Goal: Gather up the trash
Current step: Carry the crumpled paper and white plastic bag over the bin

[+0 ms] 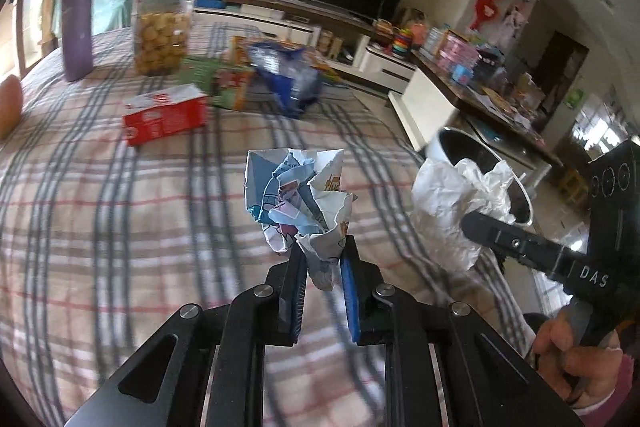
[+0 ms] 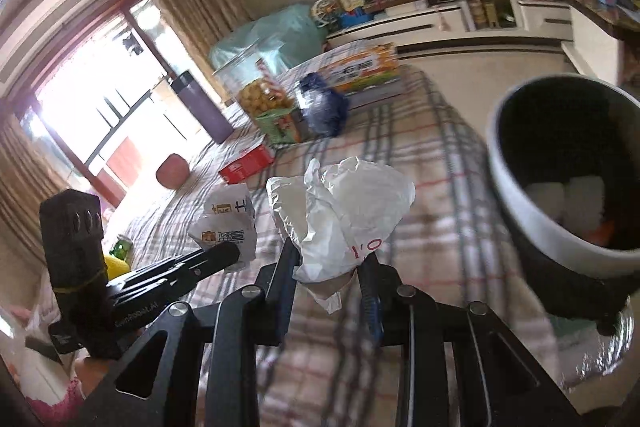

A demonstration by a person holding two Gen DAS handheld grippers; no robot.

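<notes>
My left gripper point(image 1: 323, 251) is shut on a crumpled printed paper ball point(image 1: 298, 201), held above the plaid tablecloth point(image 1: 120, 207). My right gripper point(image 2: 331, 259) is shut on a crumpled white paper wad point(image 2: 340, 215), which also shows in the left wrist view point(image 1: 448, 203). A round bin with a white rim and dark inside point(image 2: 560, 171) stands at the table's right edge, close to the right of the white wad; white scraps lie inside it. The bin shows in the left wrist view point(image 1: 480, 155) behind the white wad. The printed ball also shows in the right wrist view point(image 2: 230, 223).
On the table's far side stand a purple flask point(image 1: 78, 23), a jar of yellow snacks point(image 1: 162, 27), a red box point(image 1: 166, 115), green boxes point(image 1: 224, 83) and a blue bag point(image 1: 288, 75). A TV cabinet point(image 1: 312, 19) lies beyond.
</notes>
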